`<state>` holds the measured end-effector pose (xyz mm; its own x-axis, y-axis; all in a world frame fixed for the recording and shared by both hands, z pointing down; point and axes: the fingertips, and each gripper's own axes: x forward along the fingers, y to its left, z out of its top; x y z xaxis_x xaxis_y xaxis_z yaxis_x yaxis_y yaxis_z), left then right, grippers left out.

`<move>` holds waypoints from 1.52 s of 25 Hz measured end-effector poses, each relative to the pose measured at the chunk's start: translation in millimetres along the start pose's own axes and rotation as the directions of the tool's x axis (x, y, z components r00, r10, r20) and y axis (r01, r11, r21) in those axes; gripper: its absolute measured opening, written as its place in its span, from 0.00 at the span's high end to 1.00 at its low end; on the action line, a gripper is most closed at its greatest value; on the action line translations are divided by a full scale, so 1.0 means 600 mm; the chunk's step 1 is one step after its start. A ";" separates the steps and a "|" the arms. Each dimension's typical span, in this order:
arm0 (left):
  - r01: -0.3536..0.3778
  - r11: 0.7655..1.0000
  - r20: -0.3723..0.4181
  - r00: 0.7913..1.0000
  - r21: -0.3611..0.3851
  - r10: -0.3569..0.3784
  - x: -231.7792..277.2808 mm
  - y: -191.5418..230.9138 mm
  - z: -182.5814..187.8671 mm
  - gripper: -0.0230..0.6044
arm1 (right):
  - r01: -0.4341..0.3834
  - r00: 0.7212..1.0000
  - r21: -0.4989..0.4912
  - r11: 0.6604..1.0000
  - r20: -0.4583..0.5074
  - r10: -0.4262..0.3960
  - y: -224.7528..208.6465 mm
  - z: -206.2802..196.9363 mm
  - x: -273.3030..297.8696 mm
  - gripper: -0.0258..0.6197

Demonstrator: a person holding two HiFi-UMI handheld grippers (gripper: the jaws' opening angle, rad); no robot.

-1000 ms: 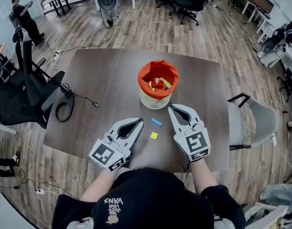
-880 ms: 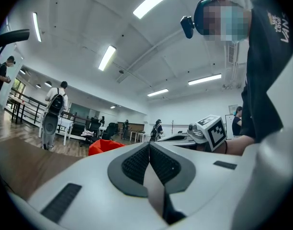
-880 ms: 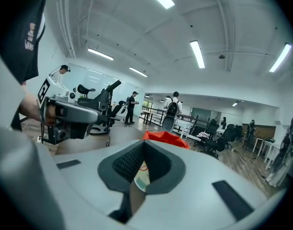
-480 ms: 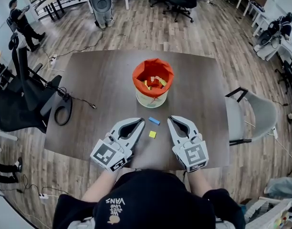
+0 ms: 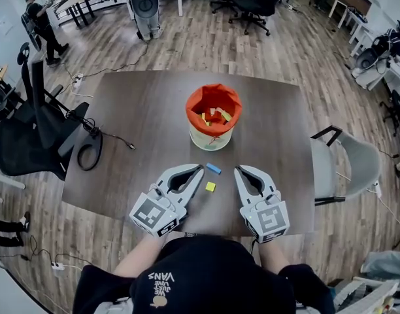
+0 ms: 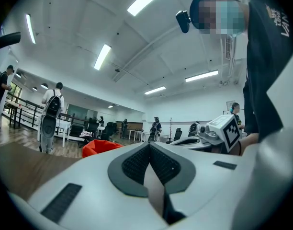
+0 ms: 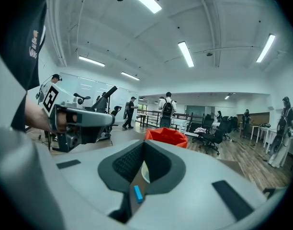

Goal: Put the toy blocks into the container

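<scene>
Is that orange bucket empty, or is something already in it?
Not empty: the bucket holds several yellow and red blocks. A blue block and a yellow block lie outside it on the table.

Black lettered shirt (image 5: 102,290) — pale-grey grippers (image 5: 201,167) (image 5: 238,170)

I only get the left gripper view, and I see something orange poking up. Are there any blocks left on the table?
Observer: Yes, two. A blue block and a yellow block lie on the table between the left hand-held gripper and the right hand-held gripper.
Child: What's in the orange thing?
Observer: The orange container already holds several blocks, yellow and red among them.
Child: Is the right one grabbing a block?
Observer: No. Its jaws are shut on nothing; the blue block lies just off its tip.
</scene>
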<state>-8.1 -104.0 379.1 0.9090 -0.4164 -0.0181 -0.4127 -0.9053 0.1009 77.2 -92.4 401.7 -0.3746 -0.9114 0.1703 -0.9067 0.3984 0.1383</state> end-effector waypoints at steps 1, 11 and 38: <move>-0.002 1.000 0.001 1.000 -0.001 0.002 0.000 0.000 0.000 0.95 | -0.001 1.000 0.002 1.000 0.000 0.001 0.000 -0.001 0.000 0.93; -0.028 1.000 0.017 0.999 -0.010 0.028 -0.005 0.005 0.007 0.95 | -0.012 1.000 0.005 1.000 0.004 0.012 0.005 0.005 -0.001 0.93; 0.037 0.999 -0.016 0.999 -0.014 -0.037 0.024 0.002 -0.018 0.95 | 0.037 0.999 -0.003 0.999 -0.016 -0.037 -0.007 -0.002 -0.016 0.93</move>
<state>5.0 -110.1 389.6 0.9245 -0.3811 -0.0058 -0.3781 -0.9188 0.1137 84.6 -85.0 400.5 -0.3373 -0.9240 0.1801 -0.9194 0.3644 0.1477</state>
